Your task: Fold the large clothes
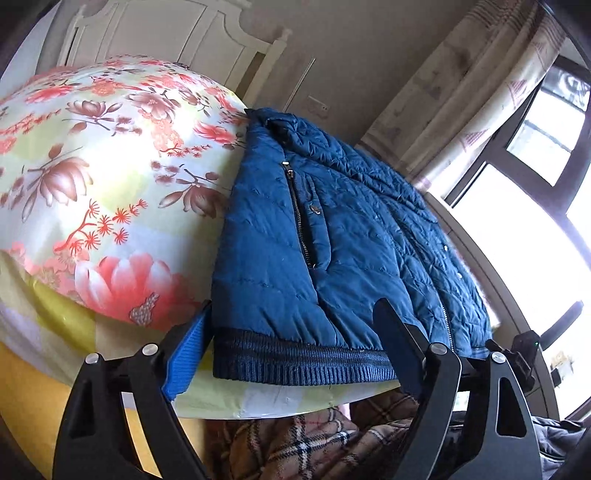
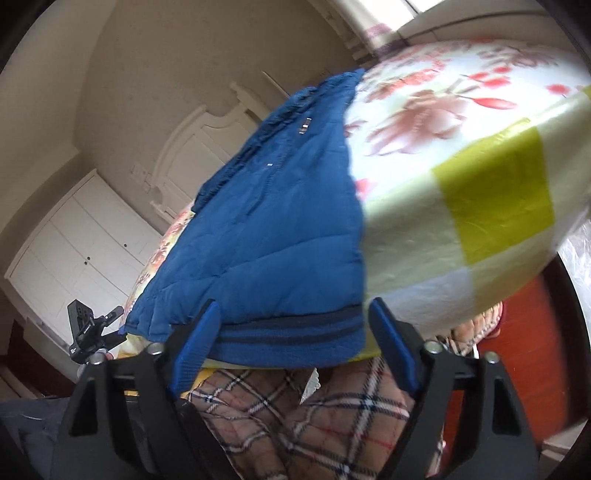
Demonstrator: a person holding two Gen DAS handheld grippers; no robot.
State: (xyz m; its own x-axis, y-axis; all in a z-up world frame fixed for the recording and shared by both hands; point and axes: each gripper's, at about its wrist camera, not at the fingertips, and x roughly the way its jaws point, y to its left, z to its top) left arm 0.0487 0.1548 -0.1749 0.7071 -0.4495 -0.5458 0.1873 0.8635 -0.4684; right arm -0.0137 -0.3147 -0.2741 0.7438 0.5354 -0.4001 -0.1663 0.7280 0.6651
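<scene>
A blue quilted jacket (image 1: 332, 236) lies flat on the floral bed cover (image 1: 92, 166), its dark ribbed hem (image 1: 295, 360) at the near bed edge. My left gripper (image 1: 291, 325) is open, its jaws standing either side of the hem's left part, just at the edge. In the right wrist view the jacket (image 2: 273, 221) runs away from me, hem (image 2: 295, 332) nearest. My right gripper (image 2: 291, 325) is open, its jaws straddling the hem's right corner. The other gripper shows at the jacket's far corner (image 2: 88, 332).
The bed cover (image 2: 461, 166) drops over the edge with yellow-green patches. A plaid blanket (image 2: 314, 413) hangs below the bed edge. A white headboard (image 1: 166, 33) and white wardrobe (image 2: 74, 243) stand behind. A window (image 1: 535, 184) with a curtain is to the right.
</scene>
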